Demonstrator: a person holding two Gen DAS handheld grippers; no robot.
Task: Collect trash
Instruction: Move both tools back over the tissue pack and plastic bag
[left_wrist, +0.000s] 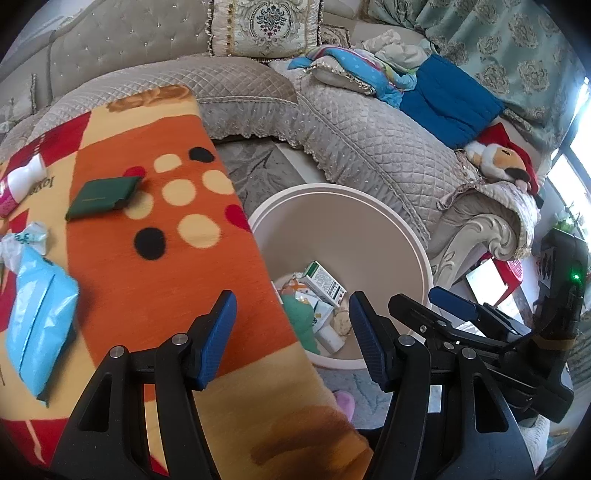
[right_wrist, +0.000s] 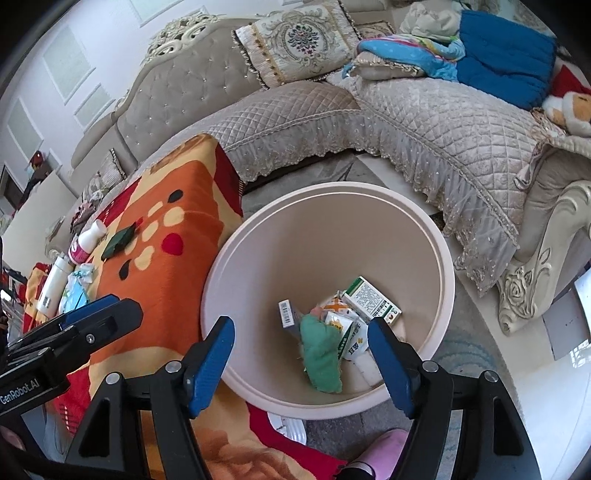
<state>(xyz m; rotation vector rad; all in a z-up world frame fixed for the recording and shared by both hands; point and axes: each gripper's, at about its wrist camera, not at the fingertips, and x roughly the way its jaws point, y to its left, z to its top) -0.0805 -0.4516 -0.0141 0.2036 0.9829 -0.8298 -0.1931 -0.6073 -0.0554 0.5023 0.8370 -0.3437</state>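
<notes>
A round pale bin (right_wrist: 439, 258) stands on the floor beside a table under an orange blanket (left_wrist: 155, 280). The bin (left_wrist: 413, 236) holds several small boxes (right_wrist: 371, 299) and a green cloth (right_wrist: 321, 354). My right gripper (right_wrist: 301, 354) is open and empty above the bin. My left gripper (left_wrist: 291, 332) is open and empty over the blanket's edge by the bin. On the blanket lie a dark green wallet (left_wrist: 101, 197), a light blue packet (left_wrist: 37, 317), crumpled wrapper (left_wrist: 26, 240) and a white bottle with pink label (left_wrist: 20, 182).
A quilted grey sofa (left_wrist: 351, 129) curves behind the bin, with cushions, blue clothes (left_wrist: 447, 99) and a plush toy (left_wrist: 502, 158). A second white bottle (right_wrist: 53, 284) lies at the blanket's far end. A pink slipper (right_wrist: 384, 454) is on the floor near the bin.
</notes>
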